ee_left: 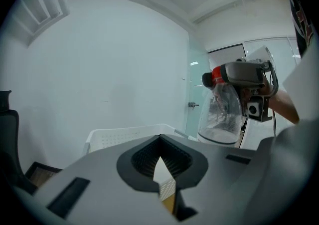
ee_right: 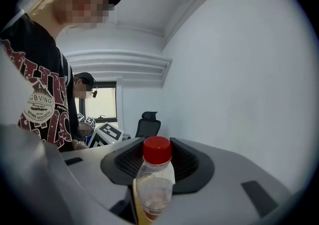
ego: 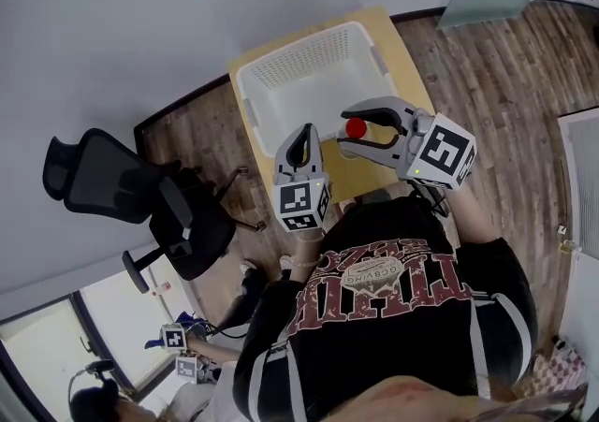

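Right gripper (ego: 349,131) clamped on a clear red-capped plastic bottle (ee_right: 155,181), held upright in the air over the near rim of the white perforated basket (ego: 251,97); left gripper (ego: 300,141) closed on nothing, just beside; judgement: keep the squeeze moderate and the bottle vertical, since the thin wall probably dents.

Red cap (ee_right: 157,150) tops clear bottle (ee_right: 153,191); basket (ego: 299,60) is white.

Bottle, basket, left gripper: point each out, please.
Bottle (ee_right: 155,189): right gripper view, clear body below the red cap.
Basket (ego: 309,55): head view, far perforated wall.
Left gripper (ego: 304,130): head view, between its fingertips.
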`<state>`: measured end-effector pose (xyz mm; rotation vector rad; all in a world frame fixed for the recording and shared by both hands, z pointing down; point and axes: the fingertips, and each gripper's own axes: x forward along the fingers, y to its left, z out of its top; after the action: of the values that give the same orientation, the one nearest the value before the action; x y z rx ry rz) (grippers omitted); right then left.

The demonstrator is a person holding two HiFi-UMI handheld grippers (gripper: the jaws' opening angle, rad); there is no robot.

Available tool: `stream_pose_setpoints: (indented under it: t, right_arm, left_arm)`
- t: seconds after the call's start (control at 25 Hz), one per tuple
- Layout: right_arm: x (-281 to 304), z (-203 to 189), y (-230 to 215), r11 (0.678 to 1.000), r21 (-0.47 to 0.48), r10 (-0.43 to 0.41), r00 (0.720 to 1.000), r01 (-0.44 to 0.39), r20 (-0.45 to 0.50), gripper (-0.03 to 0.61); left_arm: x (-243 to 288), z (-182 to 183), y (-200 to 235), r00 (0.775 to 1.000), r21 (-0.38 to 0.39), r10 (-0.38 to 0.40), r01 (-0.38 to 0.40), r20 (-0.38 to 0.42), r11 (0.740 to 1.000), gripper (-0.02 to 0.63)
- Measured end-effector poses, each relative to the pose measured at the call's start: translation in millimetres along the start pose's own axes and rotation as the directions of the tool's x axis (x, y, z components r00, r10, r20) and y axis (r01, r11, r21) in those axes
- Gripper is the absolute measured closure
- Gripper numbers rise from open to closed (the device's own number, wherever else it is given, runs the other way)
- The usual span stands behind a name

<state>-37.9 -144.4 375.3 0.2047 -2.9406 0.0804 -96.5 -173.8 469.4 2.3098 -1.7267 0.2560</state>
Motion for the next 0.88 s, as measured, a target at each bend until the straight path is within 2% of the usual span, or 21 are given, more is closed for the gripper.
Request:
stream_pose_setpoints:
  t: [0.4, 0.88]
  right_arm:
    - [17, -58, -8, 0.999, 0.019, -0.046, 0.997, 0.048, -0.062, 0.414]
    - [35, -115, -6, 0.998, 0.046, -0.044, 0.986, 0.052, -0.16, 0.414]
  left_arm:
    - [-1, -7, 6, 1.0, -0.015, 0.003, -0.004, -0.015, 1.0, 0.583]
    - [-3, -14, 8, 0.999, -0.026, 0.0, -0.001, -0.036, 1.0, 0.583]
